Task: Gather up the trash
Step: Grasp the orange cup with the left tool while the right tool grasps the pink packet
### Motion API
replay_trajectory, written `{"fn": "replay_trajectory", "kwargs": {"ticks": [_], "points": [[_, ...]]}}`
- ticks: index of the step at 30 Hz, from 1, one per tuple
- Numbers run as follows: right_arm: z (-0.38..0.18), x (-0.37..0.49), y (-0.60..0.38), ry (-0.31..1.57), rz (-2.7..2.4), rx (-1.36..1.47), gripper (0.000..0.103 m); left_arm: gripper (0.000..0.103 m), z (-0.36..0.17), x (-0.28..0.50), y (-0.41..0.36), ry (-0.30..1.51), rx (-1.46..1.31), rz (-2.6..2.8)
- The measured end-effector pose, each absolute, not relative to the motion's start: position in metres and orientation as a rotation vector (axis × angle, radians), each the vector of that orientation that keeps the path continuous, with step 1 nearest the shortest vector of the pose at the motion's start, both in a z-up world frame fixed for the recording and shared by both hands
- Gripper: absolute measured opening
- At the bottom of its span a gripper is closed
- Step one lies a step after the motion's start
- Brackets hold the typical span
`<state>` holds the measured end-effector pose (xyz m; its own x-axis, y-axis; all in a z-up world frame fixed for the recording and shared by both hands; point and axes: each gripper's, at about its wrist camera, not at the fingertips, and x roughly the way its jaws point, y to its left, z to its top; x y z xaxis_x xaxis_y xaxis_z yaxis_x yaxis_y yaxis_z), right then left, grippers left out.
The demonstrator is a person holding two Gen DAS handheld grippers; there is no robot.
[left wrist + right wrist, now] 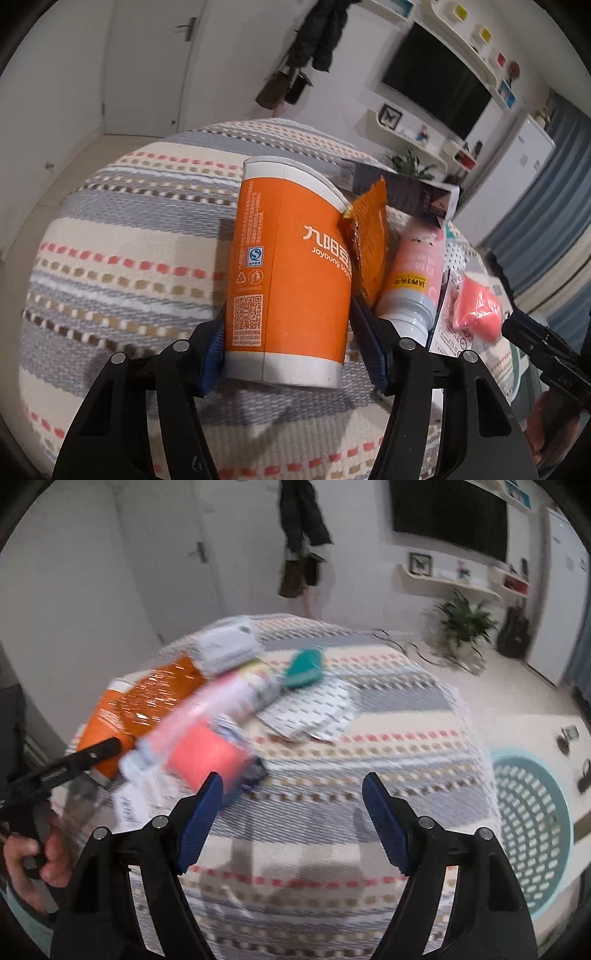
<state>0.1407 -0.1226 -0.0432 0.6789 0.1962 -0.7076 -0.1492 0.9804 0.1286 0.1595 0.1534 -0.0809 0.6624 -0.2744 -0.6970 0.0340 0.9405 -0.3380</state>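
My left gripper (288, 328) is shut on an orange paper cup (288, 273), held tilted just above the striped tablecloth (129, 229). An orange wrapper (369, 236) leans at the cup's right side. A pink bottle (413, 273) and a coral-pink wad (478, 310) lie to its right. In the right wrist view my right gripper (293, 794) is open and empty over the cloth, with the coral wad (207, 753) just beyond its left finger. The cup (103, 720), the wrapper (159, 698) and the pink bottle (221, 698) show at the left, blurred.
A teal perforated basket (532, 830) stands on the floor right of the table. On the cloth lie a white box (225, 646), a teal object (303, 668) and blister packs (314, 712). A dark carton (402, 192) lies behind the cup.
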Motion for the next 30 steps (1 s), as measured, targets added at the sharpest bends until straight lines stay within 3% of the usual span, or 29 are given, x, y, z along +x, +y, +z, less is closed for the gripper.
{"fn": "replay_trajectory", "kwargs": {"ticks": [14,19,30], "points": [[-0.053,0.163,-0.068,0.859,0.326,-0.017,0.074,0.059,-0.062,0.133,0.175,0.784,-0.308,-0.128],[-0.055,0.161,-0.061,0.850,0.283,-0.078,0.036,0.059,-0.048,0.126,0.168,0.743,-0.305,-0.142],[-0.002,0.134,-0.129,0.675,0.178,0.016,0.035,0.059,0.019,0.112,0.100,0.613,-0.241,-0.297]]}}
